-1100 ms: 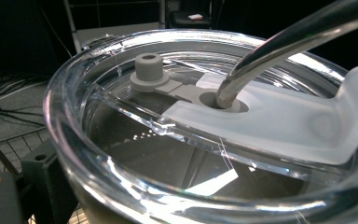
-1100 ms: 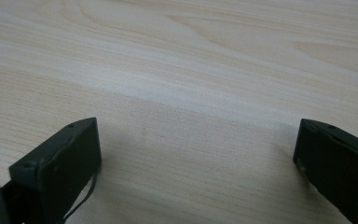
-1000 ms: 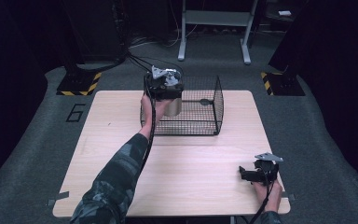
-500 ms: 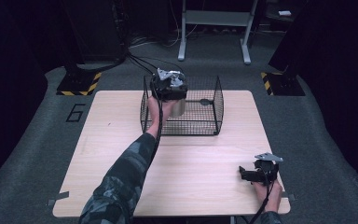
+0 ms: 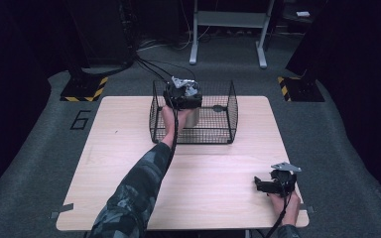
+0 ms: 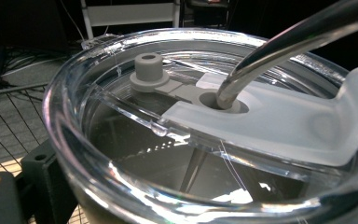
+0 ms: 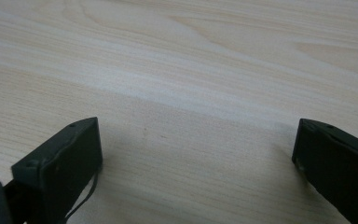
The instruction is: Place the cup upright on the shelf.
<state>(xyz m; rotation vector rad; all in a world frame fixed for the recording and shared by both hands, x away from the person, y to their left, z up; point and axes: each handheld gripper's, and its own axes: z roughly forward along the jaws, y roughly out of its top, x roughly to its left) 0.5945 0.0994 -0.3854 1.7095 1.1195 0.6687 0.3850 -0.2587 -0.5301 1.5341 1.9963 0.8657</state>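
Left tongs (image 5: 182, 94): positioned over the wire basket (image 5: 228, 106) at the far middle of the bench (image 5: 124, 148), the forearm in a camouflage sleeve (image 5: 134, 193) reaching out across the boards. The left gripper view looks closely down on a tumbler (image 6: 214, 140) with a clear plastic lid (image 6: 135, 121); a metal straw (image 6: 279, 42) passes through a frosted slider on the lid, and a grey stopper (image 6: 148, 67) stands beside it. One black jaw lies against the tumbler's wall at lower left, with basket mesh beyond it. From the high view the metal body of the tumbler (image 5: 192, 116) stands inside the basket, at its left end, directly under these tongs. The left tongs appear clamped on the tumbler near its rim.

Right tongs (image 5: 268, 184): held low at the near right corner of the bench, well apart from the basket, cable trailing back to the hand (image 5: 284, 206). The right gripper view shows both jaws spread wide, nothing but bare light wood (image 7: 191, 84) between them.

Floor: dark carpet around the bench; yellow and black hazard markings (image 5: 84, 89) at a stand base on the far left.
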